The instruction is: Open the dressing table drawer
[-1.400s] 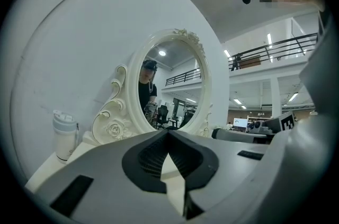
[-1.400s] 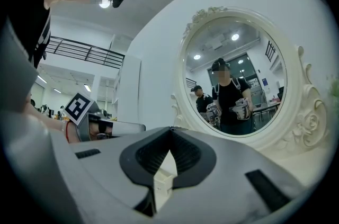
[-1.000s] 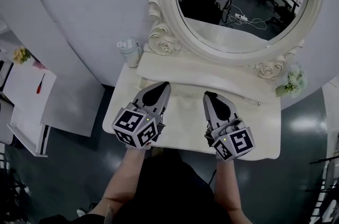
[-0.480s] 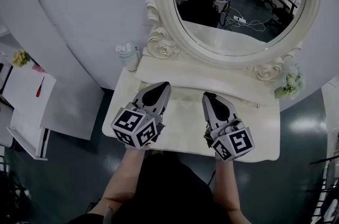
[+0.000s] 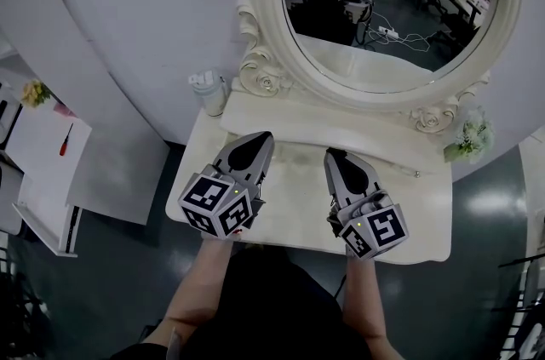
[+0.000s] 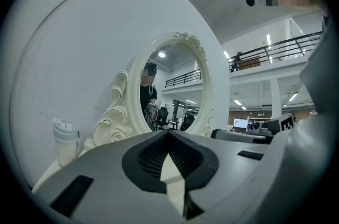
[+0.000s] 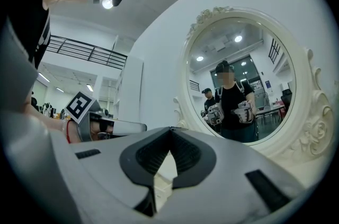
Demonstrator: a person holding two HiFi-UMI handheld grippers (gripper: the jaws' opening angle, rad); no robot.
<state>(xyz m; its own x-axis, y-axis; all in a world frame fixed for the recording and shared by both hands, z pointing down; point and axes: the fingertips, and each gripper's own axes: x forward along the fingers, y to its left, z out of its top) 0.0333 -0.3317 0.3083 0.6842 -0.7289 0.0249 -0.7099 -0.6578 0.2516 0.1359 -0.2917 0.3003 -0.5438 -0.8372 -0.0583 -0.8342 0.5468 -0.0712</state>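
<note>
The cream dressing table (image 5: 426,209) stands against a white curved wall, with an oval mirror (image 5: 383,9) in a carved frame above it. Its drawer front is hidden below the tabletop edge. My left gripper (image 5: 264,137) hovers level over the left half of the tabletop, shut and holding nothing. My right gripper (image 5: 333,153) hovers beside it over the middle, also shut and holding nothing. In the left gripper view the left gripper (image 6: 169,133) has its tips together and points at the mirror frame (image 6: 119,122). The right gripper (image 7: 170,130) looks the same in the right gripper view.
A white bottle (image 5: 207,88) stands at the table's back left corner and a small flower bunch (image 5: 467,137) at the back right. A thin pin-like item (image 5: 400,167) lies on the tabletop. A white side shelf (image 5: 43,154) with a red-handled tool (image 5: 65,137) stands to the left.
</note>
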